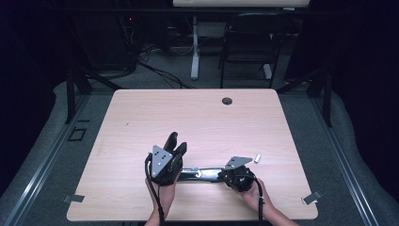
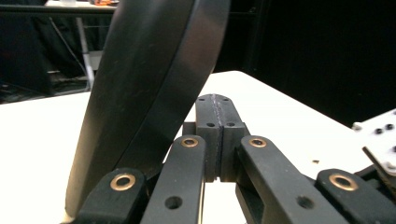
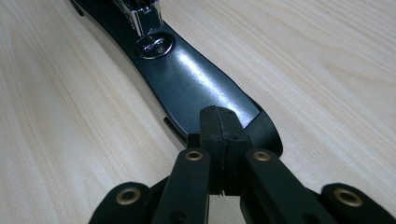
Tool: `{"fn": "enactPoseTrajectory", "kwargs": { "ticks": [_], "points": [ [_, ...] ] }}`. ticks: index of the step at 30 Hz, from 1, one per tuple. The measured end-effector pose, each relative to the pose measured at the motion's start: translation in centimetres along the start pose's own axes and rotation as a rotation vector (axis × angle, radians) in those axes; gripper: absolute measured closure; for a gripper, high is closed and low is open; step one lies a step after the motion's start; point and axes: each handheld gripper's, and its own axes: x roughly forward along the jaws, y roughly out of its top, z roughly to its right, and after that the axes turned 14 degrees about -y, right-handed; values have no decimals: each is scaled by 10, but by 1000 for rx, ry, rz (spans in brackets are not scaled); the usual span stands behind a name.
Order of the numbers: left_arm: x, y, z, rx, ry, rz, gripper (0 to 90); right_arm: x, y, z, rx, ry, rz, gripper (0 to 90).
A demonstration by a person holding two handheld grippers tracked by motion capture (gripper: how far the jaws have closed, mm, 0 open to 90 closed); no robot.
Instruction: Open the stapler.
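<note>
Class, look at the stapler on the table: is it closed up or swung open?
Swung open. The stapler's base lies flat on the table; its top arm rises steeply beside the left tongs.

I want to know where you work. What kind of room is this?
Probably a lab or office workroom set up for recording. A pale wooden table stands on grey carpet, a black folding chair sits behind it, and loose black cables trail across the floor among dark surroundings.

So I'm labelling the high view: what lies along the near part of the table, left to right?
Tape tab → left gripper → stapler → right gripper → small metal piece → tape tab.
</note>
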Motion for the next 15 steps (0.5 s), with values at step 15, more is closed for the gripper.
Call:
{"fn": "enactPoseTrajectory", "kwargs": {
  "ticks": [15],
  "points": [
    [-17,3,-8,29,42,-8,900,0,1,1,-6,3,-9,900]
  ]
}}
